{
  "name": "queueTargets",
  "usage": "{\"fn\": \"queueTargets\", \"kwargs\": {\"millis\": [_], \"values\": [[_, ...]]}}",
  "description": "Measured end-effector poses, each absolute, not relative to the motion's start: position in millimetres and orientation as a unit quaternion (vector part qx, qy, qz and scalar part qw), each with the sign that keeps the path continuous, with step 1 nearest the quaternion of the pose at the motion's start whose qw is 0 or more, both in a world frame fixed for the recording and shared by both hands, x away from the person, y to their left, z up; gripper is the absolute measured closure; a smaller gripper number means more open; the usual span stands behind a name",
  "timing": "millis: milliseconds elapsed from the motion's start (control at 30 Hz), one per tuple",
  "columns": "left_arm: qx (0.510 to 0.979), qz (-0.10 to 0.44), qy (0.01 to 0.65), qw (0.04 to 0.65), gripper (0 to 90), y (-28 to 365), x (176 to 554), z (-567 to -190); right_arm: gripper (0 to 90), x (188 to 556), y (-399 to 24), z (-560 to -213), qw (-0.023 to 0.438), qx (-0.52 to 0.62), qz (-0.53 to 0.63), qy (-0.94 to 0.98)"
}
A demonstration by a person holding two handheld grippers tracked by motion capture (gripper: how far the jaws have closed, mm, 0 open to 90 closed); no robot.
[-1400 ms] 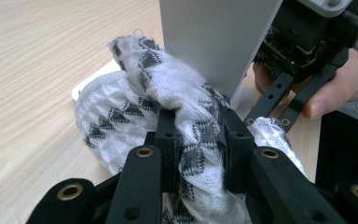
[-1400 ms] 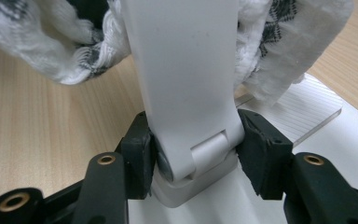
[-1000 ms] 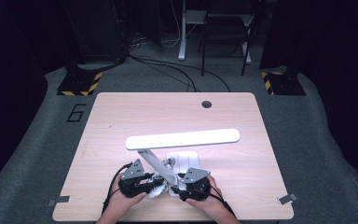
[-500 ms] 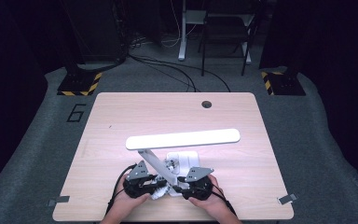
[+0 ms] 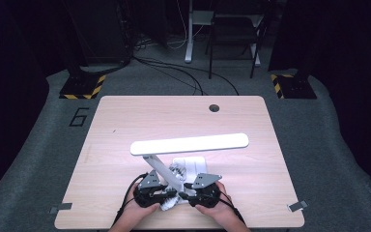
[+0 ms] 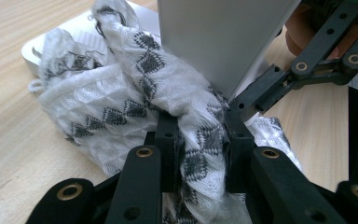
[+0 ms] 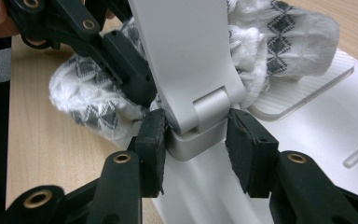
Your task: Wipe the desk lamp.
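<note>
A white desk lamp stands at the table's near middle, its long light bar level above its flat base. The slanted arm meets the base at a hinge. My right gripper has just been closing and its pads now press on that hinge from both sides. A white knitted cloth with black diamonds is bunched against the arm and lies partly over the base. My left gripper is shut on a fold of it. In the high view both grippers, left and right, meet at the lamp's foot.
The wooden table has a round cable hole at its far edge. The near edge lies just under the person's hands. Beyond the table there are dark floor, cables and hazard-striped feet.
My left gripper has sunk a little toward the table's near edge with the cloth in it. The right hand has stayed at the lamp's foot.
</note>
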State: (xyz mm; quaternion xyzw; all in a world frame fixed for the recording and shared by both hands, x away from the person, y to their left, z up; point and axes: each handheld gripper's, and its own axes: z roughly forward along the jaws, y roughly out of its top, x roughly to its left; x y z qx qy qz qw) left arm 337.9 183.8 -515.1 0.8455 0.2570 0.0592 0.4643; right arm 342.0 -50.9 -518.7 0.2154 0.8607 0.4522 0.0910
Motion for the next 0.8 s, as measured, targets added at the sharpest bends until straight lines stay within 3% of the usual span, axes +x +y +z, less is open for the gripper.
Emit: {"fn": "queueTargets", "kwargs": {"millis": [800], "values": [[0.837,0.066,0.251,0.482,73.3,198,331,-482,58.2,342,-51,-519,0.092,0.214,0.451,0.862]]}}
